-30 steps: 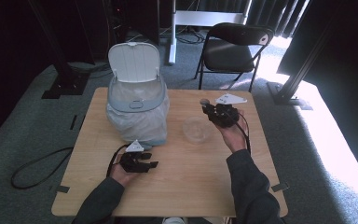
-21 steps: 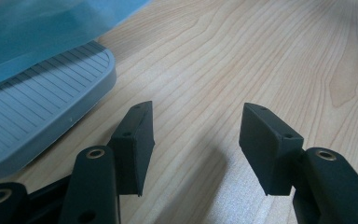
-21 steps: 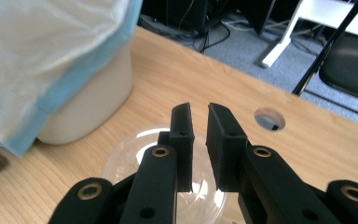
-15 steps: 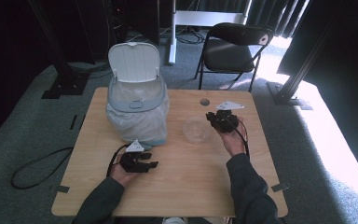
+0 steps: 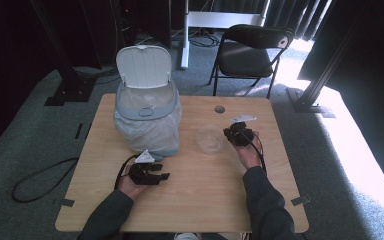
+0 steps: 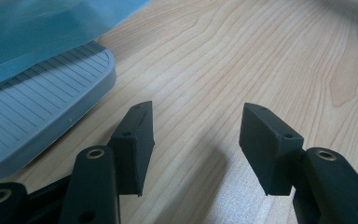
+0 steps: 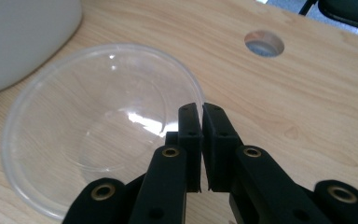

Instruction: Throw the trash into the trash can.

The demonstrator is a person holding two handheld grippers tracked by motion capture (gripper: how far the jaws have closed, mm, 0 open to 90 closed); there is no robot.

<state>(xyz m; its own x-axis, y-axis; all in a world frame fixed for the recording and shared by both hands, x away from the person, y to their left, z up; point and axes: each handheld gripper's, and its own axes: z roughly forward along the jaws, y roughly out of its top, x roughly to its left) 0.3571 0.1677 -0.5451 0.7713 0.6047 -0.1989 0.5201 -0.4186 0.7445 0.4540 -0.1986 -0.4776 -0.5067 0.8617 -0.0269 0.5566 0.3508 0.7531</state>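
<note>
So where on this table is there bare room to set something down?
Bare wood lies between the left gripper and right gripper, along the near edge. It is crowded where the clear bowl sits beside the bin.

The left claw (image 5: 149, 174) lies low at the person's left, its jaws standing wide apart with nothing between them. The right claw (image 5: 236, 134) is held forward on an outstretched forearm; its jaws have just been closing and now meet, pads together.
</note>
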